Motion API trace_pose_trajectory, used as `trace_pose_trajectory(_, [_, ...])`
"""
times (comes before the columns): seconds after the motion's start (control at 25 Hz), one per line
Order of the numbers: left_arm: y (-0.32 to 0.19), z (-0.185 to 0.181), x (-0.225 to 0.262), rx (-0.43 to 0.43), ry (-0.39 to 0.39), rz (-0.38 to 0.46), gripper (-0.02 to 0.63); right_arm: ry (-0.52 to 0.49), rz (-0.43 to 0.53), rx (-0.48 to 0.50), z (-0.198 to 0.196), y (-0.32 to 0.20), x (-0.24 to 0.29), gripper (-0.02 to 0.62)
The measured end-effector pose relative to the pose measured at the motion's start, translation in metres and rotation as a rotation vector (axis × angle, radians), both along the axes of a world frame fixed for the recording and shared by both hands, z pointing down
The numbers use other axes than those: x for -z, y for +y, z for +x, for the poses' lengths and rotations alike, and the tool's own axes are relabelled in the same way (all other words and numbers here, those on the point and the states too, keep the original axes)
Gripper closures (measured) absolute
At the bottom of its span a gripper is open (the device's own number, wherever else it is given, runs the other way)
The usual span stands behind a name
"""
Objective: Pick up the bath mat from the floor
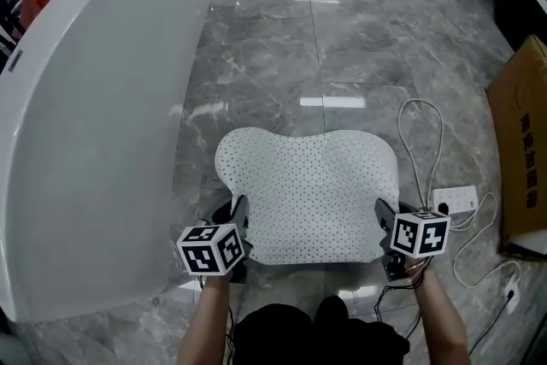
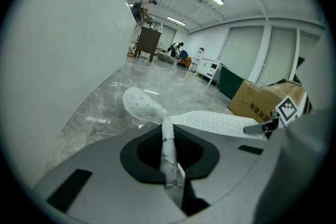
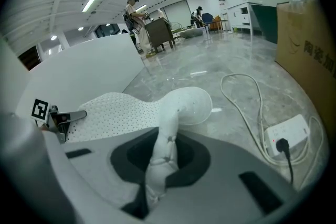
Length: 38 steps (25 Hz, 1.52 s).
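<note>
The white perforated bath mat (image 1: 312, 192) hangs stretched between my two grippers, its near edge lifted off the grey marble floor and its far edge sagging. My left gripper (image 1: 240, 218) is shut on the mat's near left corner. In the left gripper view the pinched mat (image 2: 169, 152) runs up between the jaws. My right gripper (image 1: 382, 222) is shut on the near right corner. A fold of mat (image 3: 163, 152) is clamped between its jaws in the right gripper view.
A white bathtub wall (image 1: 94, 115) stands close on the left. A power strip (image 1: 455, 200) with a white cable (image 1: 427, 141) lies on the floor to the right. A cardboard box (image 1: 521, 150) stands at the far right. People and furniture are far off (image 2: 144, 8).
</note>
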<state>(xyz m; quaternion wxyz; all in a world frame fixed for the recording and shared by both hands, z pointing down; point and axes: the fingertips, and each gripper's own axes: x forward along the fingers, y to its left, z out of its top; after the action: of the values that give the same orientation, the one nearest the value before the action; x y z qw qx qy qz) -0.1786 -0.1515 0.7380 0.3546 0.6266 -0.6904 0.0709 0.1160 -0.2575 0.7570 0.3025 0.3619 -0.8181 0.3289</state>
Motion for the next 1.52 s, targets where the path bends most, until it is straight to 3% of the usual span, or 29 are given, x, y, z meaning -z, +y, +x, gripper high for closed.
trace_pose_trajectory(0.28, [0.027,-0.007,0.067,0.093,0.061,-0.030,0.580,0.021,-0.065,0.023,-0.019,0.007,0.061,0.571])
trace_pose_trajectory(0.44, [0.052,-0.004,0.123,0.116,0.049,-0.065,0.580,0.020,-0.112,0.032,-0.028,0.022,0.114,0.571])
trace_pose_trajectory(0.84, [0.091,-0.004,0.298,0.225,0.067,-0.098,0.580,-0.015,-0.178,0.066,-0.047,0.051,0.285,0.571])
trace_pose_trajectory(1.04, [0.103,0.016,0.393,0.235,0.069,-0.127,0.580,-0.020,-0.207,0.074,-0.034,0.070,0.379,0.571])
trace_pose_trajectory(1.24, [0.102,0.029,0.476,0.245,0.068,-0.110,0.580,-0.029,-0.174,0.125,-0.031,0.066,0.464,0.572])
trace_pose_trajectory(1.52, [0.102,0.038,0.550,0.268,0.054,-0.052,0.580,-0.072,-0.114,0.164,-0.032,0.060,0.540,0.574])
